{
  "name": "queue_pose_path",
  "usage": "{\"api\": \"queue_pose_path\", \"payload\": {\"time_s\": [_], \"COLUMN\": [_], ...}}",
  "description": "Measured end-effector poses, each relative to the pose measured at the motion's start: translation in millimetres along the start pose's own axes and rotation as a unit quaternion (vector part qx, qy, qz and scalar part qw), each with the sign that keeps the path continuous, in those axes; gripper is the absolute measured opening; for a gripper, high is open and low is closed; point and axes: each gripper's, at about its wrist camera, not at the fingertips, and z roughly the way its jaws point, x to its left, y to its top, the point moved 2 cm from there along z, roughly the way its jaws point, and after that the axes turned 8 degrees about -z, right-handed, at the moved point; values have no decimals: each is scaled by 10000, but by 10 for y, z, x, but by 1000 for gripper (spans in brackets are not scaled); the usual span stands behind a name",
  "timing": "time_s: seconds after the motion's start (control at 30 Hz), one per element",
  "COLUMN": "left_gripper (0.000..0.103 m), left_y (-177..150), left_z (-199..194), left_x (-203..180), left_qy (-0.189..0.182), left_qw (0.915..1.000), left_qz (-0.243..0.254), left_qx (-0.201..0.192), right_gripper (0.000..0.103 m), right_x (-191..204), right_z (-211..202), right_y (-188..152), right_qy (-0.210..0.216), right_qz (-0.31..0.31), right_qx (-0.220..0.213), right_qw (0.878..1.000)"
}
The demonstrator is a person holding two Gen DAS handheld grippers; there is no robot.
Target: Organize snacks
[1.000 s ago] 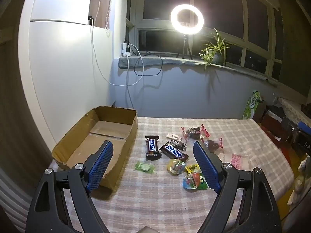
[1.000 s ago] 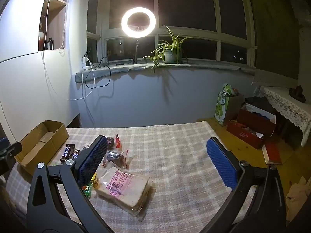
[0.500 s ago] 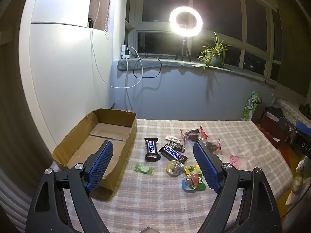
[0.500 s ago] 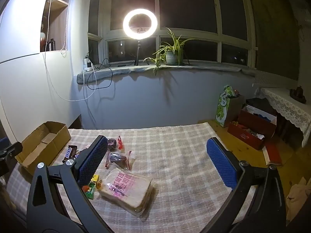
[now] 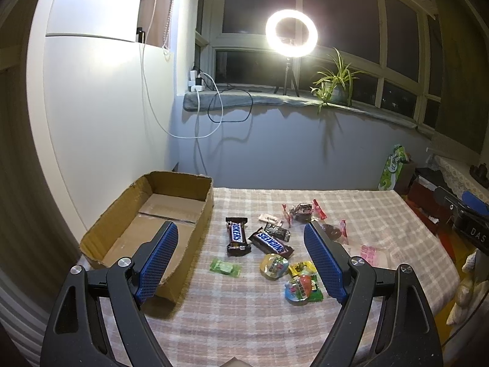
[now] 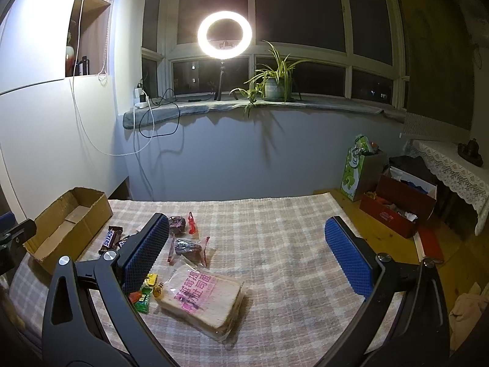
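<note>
While the left claw (image 5: 240, 258) hangs with its blue pads spread wide and nothing between them, the left wrist view shows a cardboard box (image 5: 146, 217) on the left of the checked surface (image 5: 244, 321). Two Snickers bars (image 5: 236, 236) lie just right of the box, with a green candy (image 5: 224, 266) and round foil sweets (image 5: 274, 266) nearer the camera.

In the right wrist view, the right claw (image 6: 246, 253) is likewise spread apart and empty above the surface. A wrapped bread pack (image 6: 203, 296) lies below it, with dark sweets in clear wrappers (image 6: 188, 247) just beyond.
</note>
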Motion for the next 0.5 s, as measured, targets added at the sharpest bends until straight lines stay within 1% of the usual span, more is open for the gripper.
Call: {"api": "queue_pose_path", "payload": {"time_s": [0.5], "left_gripper": [85], "left_y": [-2], "left_z": [7], "left_x": [-11], "left_qy": [0], "left_qw": [10000], "left_qz": [3], "left_qx": [1], "right_gripper": [103], "right_x": [-3], "right_z": [31], "right_y": [-71], "right_qy": [-9], "right_qz": [11], "right_qx": [9], "right_qw": [10000]}}
